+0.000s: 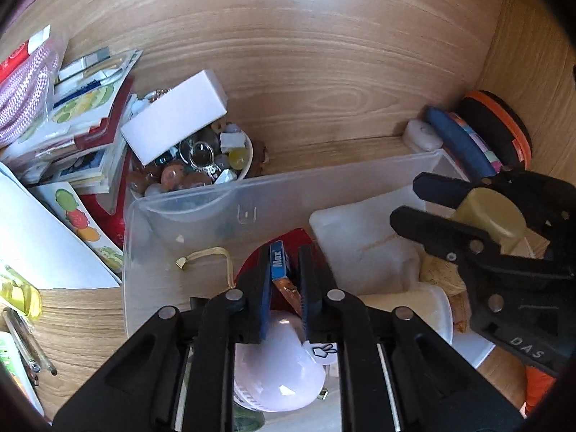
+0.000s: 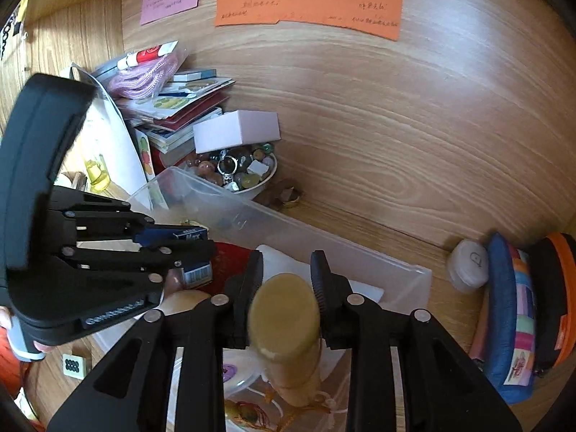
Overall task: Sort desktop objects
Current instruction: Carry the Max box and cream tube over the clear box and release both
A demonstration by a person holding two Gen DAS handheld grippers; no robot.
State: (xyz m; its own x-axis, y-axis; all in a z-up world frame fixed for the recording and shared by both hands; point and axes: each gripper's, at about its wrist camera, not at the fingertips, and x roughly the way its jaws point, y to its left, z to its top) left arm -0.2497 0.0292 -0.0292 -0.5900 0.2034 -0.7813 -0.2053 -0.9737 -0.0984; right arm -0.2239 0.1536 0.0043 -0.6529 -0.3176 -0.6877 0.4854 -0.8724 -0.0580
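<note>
Both grippers stood over the clear plastic storage bin [image 1: 201, 216] on the wooden bench [image 1: 306, 72], each with something in hand. The left gripper [image 1: 284, 280] had its jaws nearly closed on a small flat blue carton with white lettering [image 1: 278, 261], held edge-on so its long axis ran forward along the fingers and down toward the bin floor. The right gripper [image 2: 286, 280] had its jaws clamped on the olive-yellow cap of a small pale bottle [image 2: 284, 309]; the bottle hung below the pads, long axis pointing steeply down into the bin. Relative to the bin: the carton sat over the near-left part, above a red object [image 1: 252, 262] and a pale pink rounded item [image 1: 277, 367]; the bottle sat over the right part, above white packets [image 1: 360, 237]. A white bowl of beads and keyrings [image 1: 248, 165] stood just beyond the bin's far wall, with a white rectangular box [image 1: 176, 118] resting across it. Judgement: both loads already lay inside the bin's outline, straight below their jaws, so the coming move looked like a short lowering and release; the carton seemed nearer to the bin floor, though the depth was hard to tell.
</note>
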